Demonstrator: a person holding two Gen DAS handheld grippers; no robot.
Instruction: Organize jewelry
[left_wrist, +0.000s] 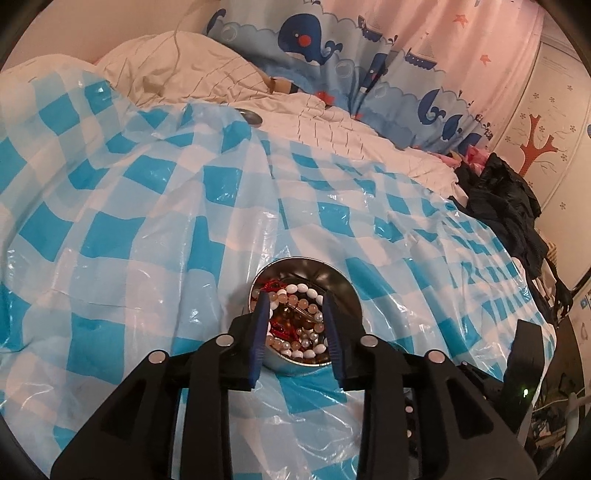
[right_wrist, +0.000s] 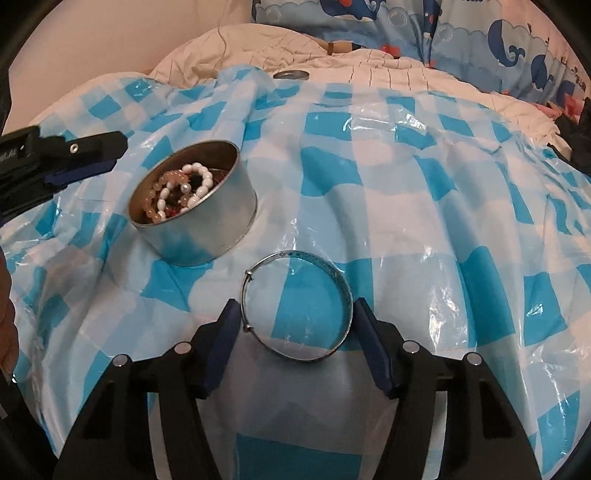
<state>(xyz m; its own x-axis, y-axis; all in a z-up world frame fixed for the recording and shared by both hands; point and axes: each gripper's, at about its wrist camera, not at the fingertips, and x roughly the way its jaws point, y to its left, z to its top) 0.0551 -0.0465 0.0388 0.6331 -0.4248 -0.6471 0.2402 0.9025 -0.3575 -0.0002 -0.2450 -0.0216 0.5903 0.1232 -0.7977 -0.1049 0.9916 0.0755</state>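
Right claw (right_wrist: 295, 321) parted around silver bangle (right_wrist: 295, 306), perhaps touching, left claw (left_wrist: 295, 321) parted, empty, above bead-filled tin (left_wrist: 306, 314)

In the left wrist view the left tool (left_wrist: 295, 299) sits in front of the tin (left_wrist: 341, 282), so we lose the tin's near wall and part of the beads (left_wrist: 295, 325). Bracelet count in that tangle: can't tell. Right wrist view: engraving on the bangle (right_wrist: 334, 273) too small to read, left tool (right_wrist: 79, 168) cut off by the left edge.
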